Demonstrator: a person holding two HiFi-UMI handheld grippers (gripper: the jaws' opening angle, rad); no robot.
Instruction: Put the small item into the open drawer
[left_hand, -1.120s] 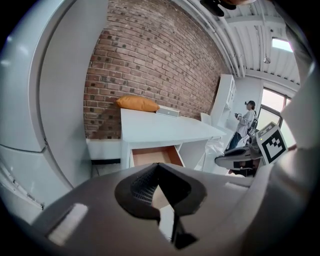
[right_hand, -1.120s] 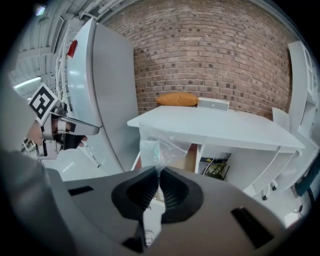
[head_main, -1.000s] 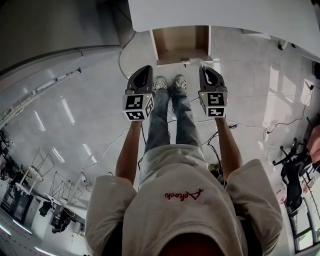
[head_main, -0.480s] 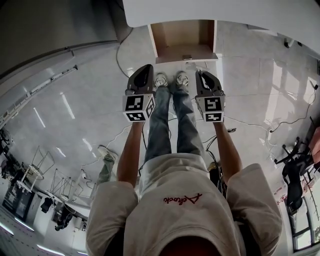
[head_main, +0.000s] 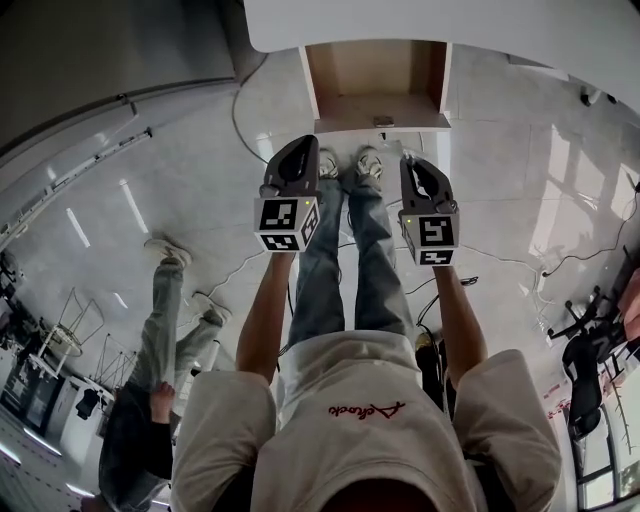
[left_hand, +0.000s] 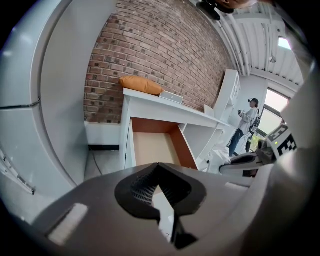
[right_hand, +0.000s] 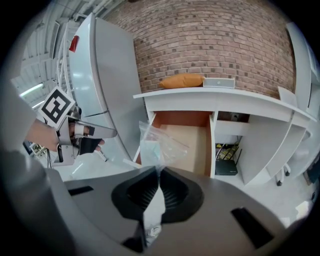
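Poking out past the tips of the right tongs (right_hand: 159, 172) is a small clear plastic bag (right_hand: 159, 144) with something pale blue-green inside. The tongs are pressed together on the bag's near edge, and the rest of it stands free beyond them, crumpled. The bag is held in the air in front of the open drawer (right_hand: 189, 134), not inside it.

The left tongs (left_hand: 159, 167) are level with the right ones and just beside them, closed tip to tip with nothing between them. From above, both are held out over the person's shoes, short of the drawer front.

The drawer is pulled out from under a white table (right_hand: 225, 97). Its pale wooden floor is bare and its side walls are reddish brown. An orange cushion (right_hand: 182, 80) lies on the table top against a brick wall (right_hand: 210, 40). A tall white cabinet (right_hand: 100, 75) stands left of the table. Another person (head_main: 160, 340) is on the floor off to the left.
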